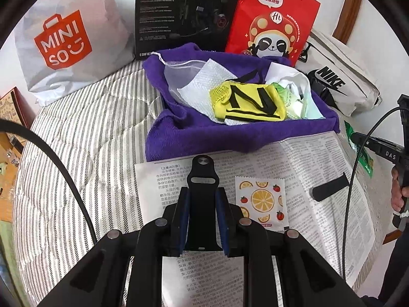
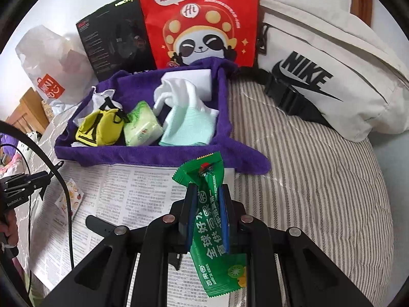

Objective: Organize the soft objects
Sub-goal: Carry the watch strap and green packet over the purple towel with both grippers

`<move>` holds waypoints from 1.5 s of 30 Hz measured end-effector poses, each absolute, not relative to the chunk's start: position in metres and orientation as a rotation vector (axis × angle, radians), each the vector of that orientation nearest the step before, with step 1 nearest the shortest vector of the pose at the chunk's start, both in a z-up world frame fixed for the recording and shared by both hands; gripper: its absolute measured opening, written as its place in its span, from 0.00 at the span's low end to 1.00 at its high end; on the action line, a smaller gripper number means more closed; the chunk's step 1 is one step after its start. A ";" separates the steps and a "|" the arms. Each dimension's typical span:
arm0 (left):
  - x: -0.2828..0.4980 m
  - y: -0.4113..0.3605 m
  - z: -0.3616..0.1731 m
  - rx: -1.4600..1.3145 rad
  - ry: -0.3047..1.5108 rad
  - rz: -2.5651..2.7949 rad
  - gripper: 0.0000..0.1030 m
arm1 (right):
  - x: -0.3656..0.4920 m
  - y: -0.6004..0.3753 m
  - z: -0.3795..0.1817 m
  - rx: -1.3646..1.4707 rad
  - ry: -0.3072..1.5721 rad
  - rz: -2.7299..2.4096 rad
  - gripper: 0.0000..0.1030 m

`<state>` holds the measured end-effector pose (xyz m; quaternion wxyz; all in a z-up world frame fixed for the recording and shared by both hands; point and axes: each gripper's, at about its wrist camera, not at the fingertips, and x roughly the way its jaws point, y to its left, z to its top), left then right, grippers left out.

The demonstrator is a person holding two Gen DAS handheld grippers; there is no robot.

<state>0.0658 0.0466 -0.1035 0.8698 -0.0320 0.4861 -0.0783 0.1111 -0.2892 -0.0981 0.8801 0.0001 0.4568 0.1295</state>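
Item: black watch strap [image 1: 202, 204], clenched in left gripper [image 1: 202, 194] jaws, just short of the purple towel [image 1: 194, 138]; rubbery, light, grips well mid-length. Item: green sachet [image 2: 212, 220], pinched by right gripper [image 2: 207, 199], also short of the towel; crinkly, slippery, likely light.

The purple towel [image 1: 194, 138] is nubby, matt terry cloth. The striped bed cover [image 1: 84, 138] looks like quilted woven cotton. The printed newspaper [image 1: 306, 168] is thin matt paper. The green snack wrapper [image 2: 213, 232] is glossy crinkled plastic film. The black watch strap [image 1: 202, 204] looks smooth matt rubber with a small metal stud.
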 end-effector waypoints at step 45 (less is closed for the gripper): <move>0.185 0.040 -0.072 -0.024 1.003 -0.192 0.19 | 0.232 -0.198 -0.076 -0.086 0.940 0.449 0.17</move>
